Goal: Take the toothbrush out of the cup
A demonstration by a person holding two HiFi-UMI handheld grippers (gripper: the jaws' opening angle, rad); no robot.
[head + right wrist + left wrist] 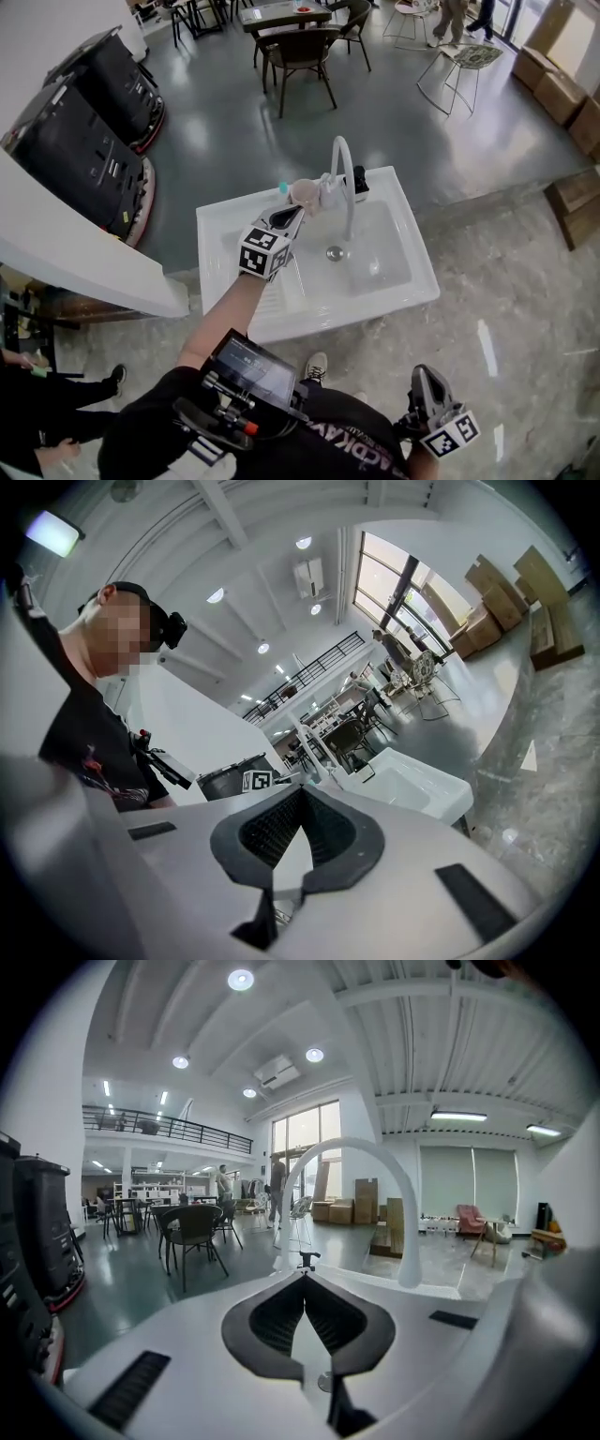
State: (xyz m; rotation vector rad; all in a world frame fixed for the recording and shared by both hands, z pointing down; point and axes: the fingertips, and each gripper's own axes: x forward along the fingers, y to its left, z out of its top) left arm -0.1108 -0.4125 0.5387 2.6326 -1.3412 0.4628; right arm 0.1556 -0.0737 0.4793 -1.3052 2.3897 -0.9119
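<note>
So we've got the left gripper (303, 1277) reaching out over the left side of the white sink (221, 228), its jaws pressed together at the tips with nothing caught between them. Its tips sit just near the pinkish cup (307, 194), which stands at the sink's far edge, just left of the curved white faucet (346, 167). The toothbrush (283, 187) is in the cup; only a teal end shows, poking out to the left. We can't tell whether the gripper touches the cup. The right gripper (298, 792) hangs low on the near right, well apart from the sink, jaws together and empty too.
</note>
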